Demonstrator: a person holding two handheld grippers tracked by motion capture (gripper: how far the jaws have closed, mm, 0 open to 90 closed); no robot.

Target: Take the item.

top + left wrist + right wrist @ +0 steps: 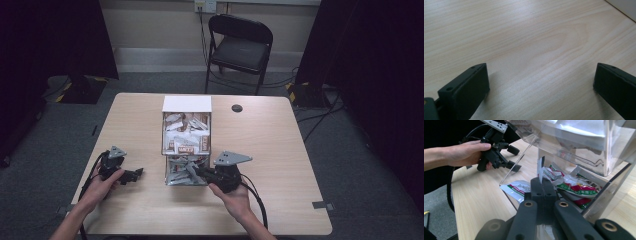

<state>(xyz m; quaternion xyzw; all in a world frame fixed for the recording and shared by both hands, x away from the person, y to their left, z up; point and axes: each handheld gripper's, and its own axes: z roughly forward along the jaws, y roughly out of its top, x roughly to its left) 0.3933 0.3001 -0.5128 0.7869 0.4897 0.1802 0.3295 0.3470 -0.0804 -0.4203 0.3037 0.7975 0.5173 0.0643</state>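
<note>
A clear plastic dispenser box [186, 145] stands in the middle of the light wooden table [280, 150], its white back panel at the far end and its open mouth at the near end. The upper part is packed with white and orange-brown packets [186, 134], stacked loosely. In the lower tray, seen through the clear wall [599, 202] in the right gripper view, lie crumpled sachets [576, 187] printed in red, green and white — one flat sachet [516, 190] lies half out of the mouth on the table.

The right gripper [202, 173], held in the right hand [232, 197], reaches into that near opening. Its jaws are pressed together, and a thin white packet edge [540, 168] stands up between the tips — pinched there, just at the mouth of the tray.

The left gripper [136, 174] rests to the left of the box, near the table's near-left part, in the left hand [102, 187]. Its jaws stand wide apart over bare wood, with nothing between them.

Beyond the table stands a black folding chair [240, 47], and a small dark round disc [237, 108] lies on the tabletop at the far right of the box.
</note>
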